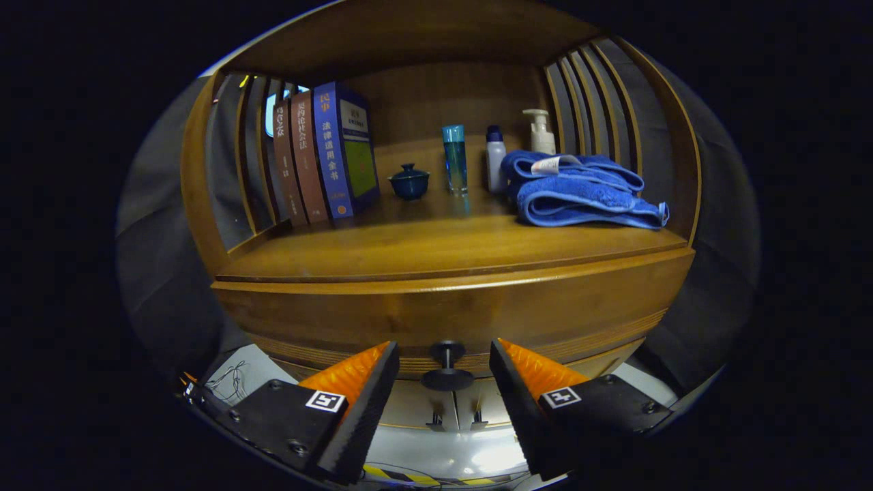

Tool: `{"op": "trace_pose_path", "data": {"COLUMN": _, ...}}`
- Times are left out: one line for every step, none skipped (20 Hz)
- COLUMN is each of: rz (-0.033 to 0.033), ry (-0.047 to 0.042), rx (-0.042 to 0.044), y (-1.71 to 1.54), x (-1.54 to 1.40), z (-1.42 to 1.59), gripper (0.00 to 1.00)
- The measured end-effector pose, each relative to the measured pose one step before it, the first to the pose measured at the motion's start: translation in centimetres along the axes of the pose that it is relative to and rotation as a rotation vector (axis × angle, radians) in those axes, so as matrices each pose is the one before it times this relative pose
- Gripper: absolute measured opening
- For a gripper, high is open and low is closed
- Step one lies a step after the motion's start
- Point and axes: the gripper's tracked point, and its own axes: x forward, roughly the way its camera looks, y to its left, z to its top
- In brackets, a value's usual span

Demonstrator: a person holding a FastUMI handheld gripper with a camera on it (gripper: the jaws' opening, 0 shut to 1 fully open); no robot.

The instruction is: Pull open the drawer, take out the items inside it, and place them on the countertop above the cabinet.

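Gripper view: gripper (445, 361) agape around knob (447, 372)

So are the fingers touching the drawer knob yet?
Apart. The gripper view shows the gripper open, the black drawer knob centred between the fingers with clear gaps on both sides. The drawer is closed.

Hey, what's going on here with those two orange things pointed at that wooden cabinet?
Those are the jaws of a handheld gripper that a person is holding up to the drawer. The jaws stand open on either side of the dark drawer knob, not pressing on it, and the drawer looks closed. On the countertop above sit a row of books, a small lidded cup, a blue bottle, a white bottle, a pump bottle and a folded blue towel.
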Motion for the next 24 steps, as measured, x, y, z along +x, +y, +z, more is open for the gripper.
{"op": "trace_pose_path", "data": {"rz": -0.00461, "ry": 0.00912, "rx": -0.00242, "y": -0.164, "x": 0.258, "z": -0.362, "gripper": 0.89}}
{"op": "trace_pose_path", "data": {"rz": 0.00282, "ry": 0.00756, "rx": 0.00468, "y": -0.036, "x": 0.027, "z": -0.103, "gripper": 0.89}}
{"op": "trace_pose_path", "data": {"rz": -0.00742, "ry": -0.00035, "rx": 0.00136, "y": -0.154, "x": 0.333, "z": -0.224, "gripper": 0.81}}
{"op": "trace_pose_path", "data": {"rz": -0.00058, "ry": -0.00317, "rx": 0.00424, "y": -0.076, "x": 0.058, "z": 0.058, "gripper": 0.72}}
{"op": "trace_pose_path", "data": {"rz": -0.00444, "ry": -0.00389, "rx": -0.00018, "y": -0.028, "x": 0.014, "z": 0.092, "gripper": 0.63}}
{"op": "trace_pose_path", "data": {"rz": 0.00599, "ry": 0.00421, "rx": -0.00372, "y": 0.307, "x": 0.150, "z": -0.079, "gripper": 0.61}}
{"op": "trace_pose_path", "data": {"rz": -0.00872, "ry": 0.00060, "rx": -0.01651, "y": -0.164, "x": 0.128, "z": -0.095, "gripper": 0.56}}
{"op": "trace_pose_path", "data": {"rz": -0.01414, "ry": 0.00018, "rx": -0.01913, "y": -0.083, "x": 0.277, "z": -0.196, "gripper": 0.52}}
{"op": "trace_pose_path", "data": {"rz": -0.00555, "ry": 0.00436, "rx": -0.01516, "y": -0.026, "x": -0.589, "z": 0.292, "gripper": 0.48}}
{"op": "trace_pose_path", "data": {"rz": -0.00868, "ry": 0.00384, "rx": -0.01235, "y": -0.149, "x": 0.146, "z": -0.223, "gripper": 0.44}}
{"op": "trace_pose_path", "data": {"rz": -0.00559, "ry": -0.00674, "rx": -0.00515, "y": 0.063, "x": 0.125, "z": 0.202, "gripper": 0.44}}
{"op": "trace_pose_path", "data": {"rz": -0.00247, "ry": 0.00129, "rx": -0.00990, "y": 0.072, "x": -0.113, "z": -0.084, "gripper": 0.33}}
{"op": "trace_pose_path", "data": {"rz": 0.00094, "ry": 0.00675, "rx": -0.00633, "y": -0.044, "x": -0.012, "z": -0.079, "gripper": 0.33}}
{"op": "trace_pose_path", "data": {"rz": 0.00271, "ry": 0.00736, "rx": 0.00056, "y": 0.036, "x": -0.024, "z": -0.060, "gripper": 0.33}}
{"op": "trace_pose_path", "data": {"rz": 0.00117, "ry": 0.00477, "rx": 0.00154, "y": -0.007, "x": -0.074, "z": -0.048, "gripper": 0.33}}
{"op": "trace_pose_path", "data": {"rz": -0.00131, "ry": 0.00350, "rx": -0.00349, "y": -0.056, "x": -0.243, "z": -0.110, "gripper": 0.33}}
{"op": "trace_pose_path", "data": {"rz": -0.00311, "ry": 0.00262, "rx": -0.00305, "y": 0.002, "x": -0.341, "z": -0.158, "gripper": 0.33}}
{"op": "trace_pose_path", "data": {"rz": -0.00386, "ry": 0.00201, "rx": -0.00172, "y": -0.015, "x": -0.400, "z": -0.201, "gripper": 0.33}}
{"op": "trace_pose_path", "data": {"rz": -0.00267, "ry": 0.00065, "rx": -0.00173, "y": -0.012, "x": -0.462, "z": -0.266, "gripper": 0.33}}
{"op": "trace_pose_path", "data": {"rz": -0.00109, "ry": 0.00297, "rx": -0.00202, "y": 0.052, "x": -0.542, "z": -0.251, "gripper": 0.34}}
{"op": "trace_pose_path", "data": {"rz": -0.00168, "ry": 0.00504, "rx": -0.00148, "y": -0.026, "x": -0.656, "z": -0.307, "gripper": 0.34}}
{"op": "trace_pose_path", "data": {"rz": -0.00245, "ry": 0.00480, "rx": -0.00231, "y": -0.027, "x": -0.565, "z": -0.321, "gripper": 0.34}}
{"op": "trace_pose_path", "data": {"rz": -0.00391, "ry": 0.00212, "rx": 0.00085, "y": -0.057, "x": -0.618, "z": -0.311, "gripper": 0.33}}
{"op": "trace_pose_path", "data": {"rz": -0.00291, "ry": 0.00337, "rx": -0.00214, "y": -0.003, "x": -0.666, "z": -0.276, "gripper": 0.33}}
